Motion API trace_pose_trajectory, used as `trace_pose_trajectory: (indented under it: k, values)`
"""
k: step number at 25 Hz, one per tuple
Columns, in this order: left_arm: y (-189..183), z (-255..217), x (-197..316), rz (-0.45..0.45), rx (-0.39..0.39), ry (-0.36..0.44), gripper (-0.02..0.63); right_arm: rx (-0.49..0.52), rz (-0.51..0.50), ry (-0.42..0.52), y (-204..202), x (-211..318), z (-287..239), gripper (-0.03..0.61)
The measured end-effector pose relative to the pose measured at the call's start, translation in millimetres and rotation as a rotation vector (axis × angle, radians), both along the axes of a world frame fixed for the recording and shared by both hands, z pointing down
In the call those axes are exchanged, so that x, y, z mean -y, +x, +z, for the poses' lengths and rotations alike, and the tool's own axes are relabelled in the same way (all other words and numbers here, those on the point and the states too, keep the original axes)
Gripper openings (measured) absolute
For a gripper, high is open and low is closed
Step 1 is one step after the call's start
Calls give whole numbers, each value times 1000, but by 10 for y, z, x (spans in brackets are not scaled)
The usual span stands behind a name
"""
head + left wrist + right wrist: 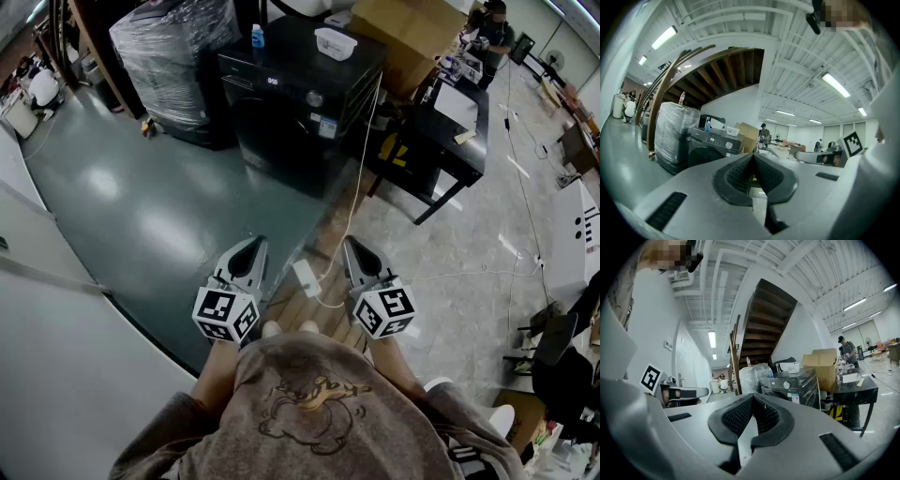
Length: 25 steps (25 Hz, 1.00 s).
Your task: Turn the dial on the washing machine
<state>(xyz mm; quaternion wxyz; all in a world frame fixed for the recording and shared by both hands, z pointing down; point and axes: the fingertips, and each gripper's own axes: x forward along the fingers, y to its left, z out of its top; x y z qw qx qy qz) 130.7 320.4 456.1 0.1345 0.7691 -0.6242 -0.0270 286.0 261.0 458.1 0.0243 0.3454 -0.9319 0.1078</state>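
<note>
Step one looks to be in hand: getting close. We hold the left gripper [255,246] and the right gripper [354,246] side by side at 6 o'clock in the head view. The washing machine [300,103] stands well apart from them, up at 12 o'clock across the shiny floor [141,206]. Its dial [315,97] is the small round knob in the middle of the top front strip. Both grippers are closed tight with nothing between the fingers. Each gripper view shows the dark bumpy pads [740,176] meeting at the tips. So we think the turning has not begun. Next we need to walk up to the machine, open one gripper wide enough to go round the dial, close on it and twist. Only the head view shows how much floor lies between us and the machine. It also shows the white box [335,43] and the blue bottle [258,37] on top, and a white cable [361,159] hanging by the front at 3 o'clock. Only the gripper views show the brown stairs [764,319] rising above the machine. From the right gripper the dial sits at 1 o'clock of the tips, and from the left at 11 o'clock.
</note>
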Motion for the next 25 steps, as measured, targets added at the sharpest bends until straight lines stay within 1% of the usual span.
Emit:
trace_pose_trajectory:
  k: [6, 10, 15, 20, 25]
  values:
    - [83, 100, 31, -12, -4, 10, -8, 19, -25, 14, 84, 19, 64, 2]
    - [90, 134, 56, -34, 6, 15, -8, 22, -39, -7, 107, 90, 169, 2]
    - [43, 76, 172, -45, 23, 19, -8, 27, -33, -30, 40, 260, 240, 2]
    - [-110, 90, 481, -34, 22, 16, -8, 16, -37, -27, -154, 517, 253, 2]
    - [-316, 152, 981, 2, 23, 16, -8, 12, -11, -37, -409, 918, 335, 2]
